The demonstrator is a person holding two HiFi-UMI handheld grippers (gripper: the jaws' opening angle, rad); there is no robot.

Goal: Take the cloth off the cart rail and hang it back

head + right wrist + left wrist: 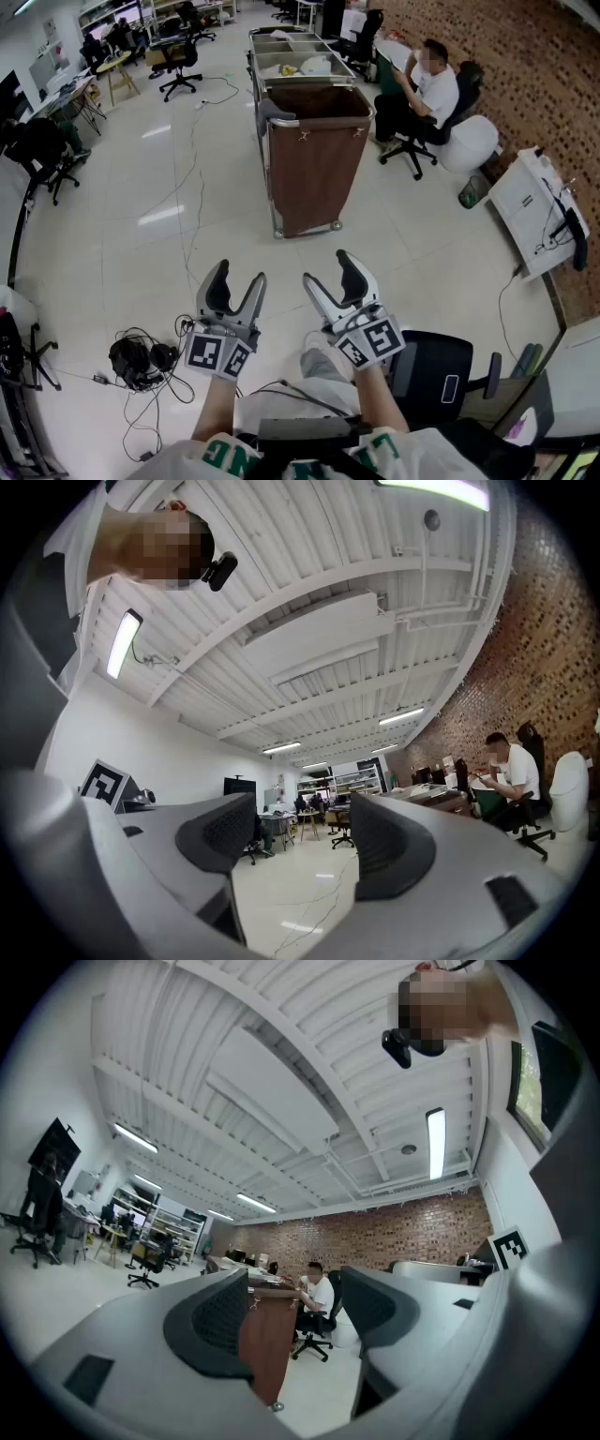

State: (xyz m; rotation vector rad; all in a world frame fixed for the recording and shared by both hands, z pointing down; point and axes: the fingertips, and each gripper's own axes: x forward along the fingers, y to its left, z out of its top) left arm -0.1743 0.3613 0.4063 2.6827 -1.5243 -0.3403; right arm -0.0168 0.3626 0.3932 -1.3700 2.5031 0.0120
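Note:
A housekeeping cart (314, 169) with a brown laundry bag stands a few steps ahead on the white floor. A grey cloth (273, 112) is draped over its left rail. My left gripper (236, 284) and right gripper (327, 272) are held side by side low in the head view, well short of the cart. Both are open with nothing between their fingers. The left gripper view shows the brown bag (268, 1346) far off between the open jaws of the left gripper (292, 1321). The right gripper (298, 841) looks out past the cart over the floor toward distant desks.
A person sits on an office chair (424, 94) just right of the cart, beside a white rounded object (471, 141). Headphones and cables (139, 361) lie on the floor at the left. A white table (536, 211) stands at the right, a black chair (442, 375) close by.

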